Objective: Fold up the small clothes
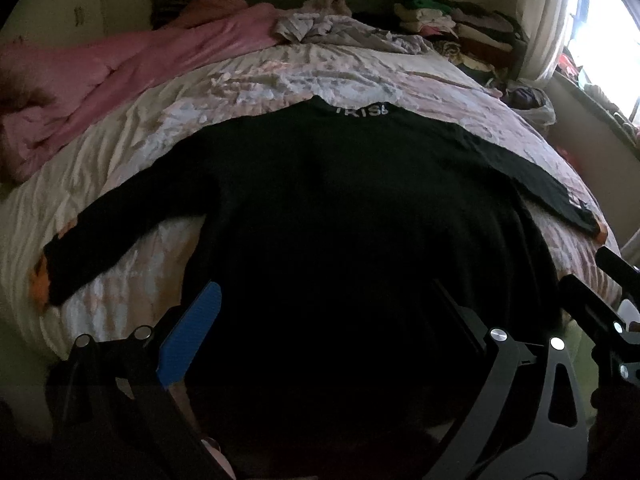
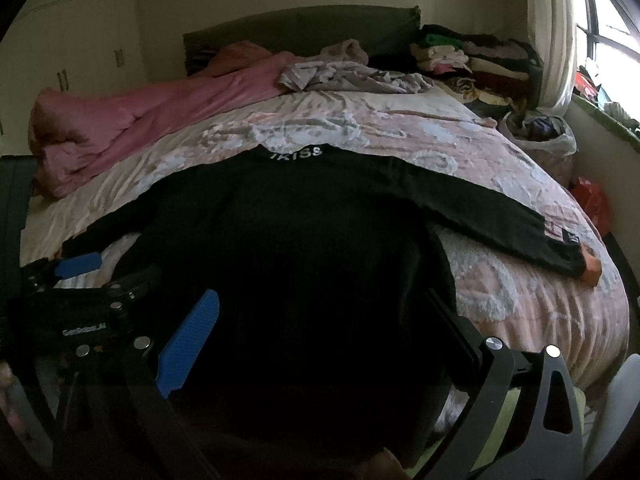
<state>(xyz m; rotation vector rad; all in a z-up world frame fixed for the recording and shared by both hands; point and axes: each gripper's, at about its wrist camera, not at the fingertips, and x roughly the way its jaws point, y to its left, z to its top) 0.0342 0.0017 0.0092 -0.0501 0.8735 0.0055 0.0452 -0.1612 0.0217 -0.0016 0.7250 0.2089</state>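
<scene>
Blue pads of the left gripper (image 1: 324, 344) and right gripper (image 2: 320, 344) frame the near hem of a black shirt (image 1: 340, 208); each pair of jaws stands wide apart, holding nothing. Shirt lies flat on the bed (image 1: 248, 76), collar away, 2 sleeves spread outward, left sleeve (image 1: 120, 228) and right sleeve (image 2: 500, 216). Fabric looks soft, light and limp, likely to sag and drag on the quilt; cuffs, shoulders or hem corners appear the best grip points. Quilt is rumpled. Beyond: pink blanket (image 1: 120, 68), grey garments (image 2: 352, 76), stacked clothes (image 2: 472, 60), window (image 2: 608, 20) at right.
</scene>
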